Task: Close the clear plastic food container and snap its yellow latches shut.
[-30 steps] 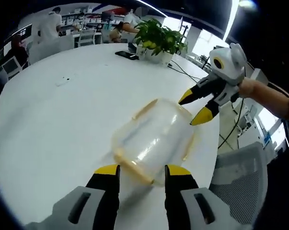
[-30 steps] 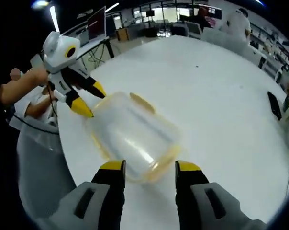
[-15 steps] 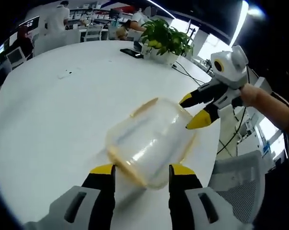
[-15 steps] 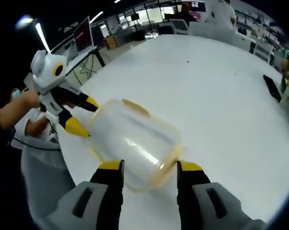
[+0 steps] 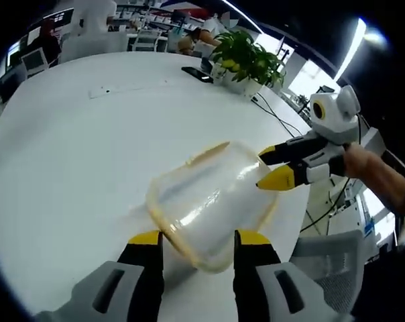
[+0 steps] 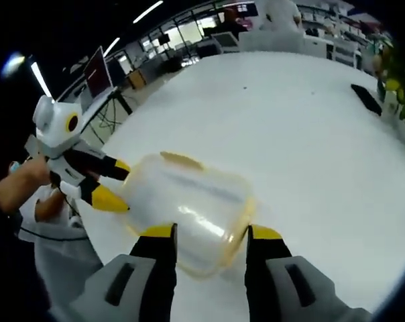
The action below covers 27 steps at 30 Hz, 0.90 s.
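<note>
A clear plastic food container (image 5: 212,198) with yellow latches lies on the white table (image 5: 75,154), lid on. One yellow latch (image 5: 206,153) shows along its far side. My left gripper (image 5: 199,240) stands open, and the container's near end sits between its jaws. My right gripper (image 5: 266,168) comes in from the right, open, its tips at the container's far end. In the right gripper view the same container (image 6: 189,204) reaches between the open jaws of my right gripper (image 6: 210,233). My left gripper (image 6: 117,184) is at the container's opposite end.
A potted plant (image 5: 246,60) and a dark phone (image 5: 197,74) sit at the table's far edge, with cables beside them. A grey chair (image 5: 326,251) stands off the table's right edge. People and desks are in the background. A monitor (image 6: 98,70) stands beyond the table.
Both cameras have shifted slightly. The right gripper's tips have dropped closer to the container's far end. The container has stayed between the two grippers.
</note>
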Available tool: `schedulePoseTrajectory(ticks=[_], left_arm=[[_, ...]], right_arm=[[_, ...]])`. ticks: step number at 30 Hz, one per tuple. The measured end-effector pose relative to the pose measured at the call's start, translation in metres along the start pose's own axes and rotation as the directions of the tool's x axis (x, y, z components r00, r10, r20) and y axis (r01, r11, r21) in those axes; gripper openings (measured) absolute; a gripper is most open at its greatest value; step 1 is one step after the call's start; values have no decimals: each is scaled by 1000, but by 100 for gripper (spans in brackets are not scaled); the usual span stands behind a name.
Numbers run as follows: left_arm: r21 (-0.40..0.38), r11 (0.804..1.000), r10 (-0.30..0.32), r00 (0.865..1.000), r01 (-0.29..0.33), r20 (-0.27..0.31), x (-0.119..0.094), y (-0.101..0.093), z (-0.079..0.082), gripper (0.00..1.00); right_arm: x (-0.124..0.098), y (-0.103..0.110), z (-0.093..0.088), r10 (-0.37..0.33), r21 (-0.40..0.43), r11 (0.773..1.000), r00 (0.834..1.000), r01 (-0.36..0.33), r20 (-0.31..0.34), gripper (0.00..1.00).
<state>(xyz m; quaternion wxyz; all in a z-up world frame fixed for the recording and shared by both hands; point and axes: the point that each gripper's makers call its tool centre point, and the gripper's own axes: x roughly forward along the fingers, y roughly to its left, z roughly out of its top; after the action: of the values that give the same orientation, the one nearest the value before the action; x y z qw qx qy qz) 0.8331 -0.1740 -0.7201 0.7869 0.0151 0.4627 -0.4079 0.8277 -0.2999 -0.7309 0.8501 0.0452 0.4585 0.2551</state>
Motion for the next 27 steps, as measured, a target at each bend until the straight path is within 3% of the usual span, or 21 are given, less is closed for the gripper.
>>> schedulePoseTrajectory(ticks=[16,27], left_arm=[[6,1000,5,1000,-5,-17,0,3,-2,35],[3,1000,8,1000,-8,-22,-6,6,-13,35]], right_arm=[[0,3,6,-13,20,1000,1000,13,2,37],[1,14,4,-11,19,1000,1000,11,6,37]])
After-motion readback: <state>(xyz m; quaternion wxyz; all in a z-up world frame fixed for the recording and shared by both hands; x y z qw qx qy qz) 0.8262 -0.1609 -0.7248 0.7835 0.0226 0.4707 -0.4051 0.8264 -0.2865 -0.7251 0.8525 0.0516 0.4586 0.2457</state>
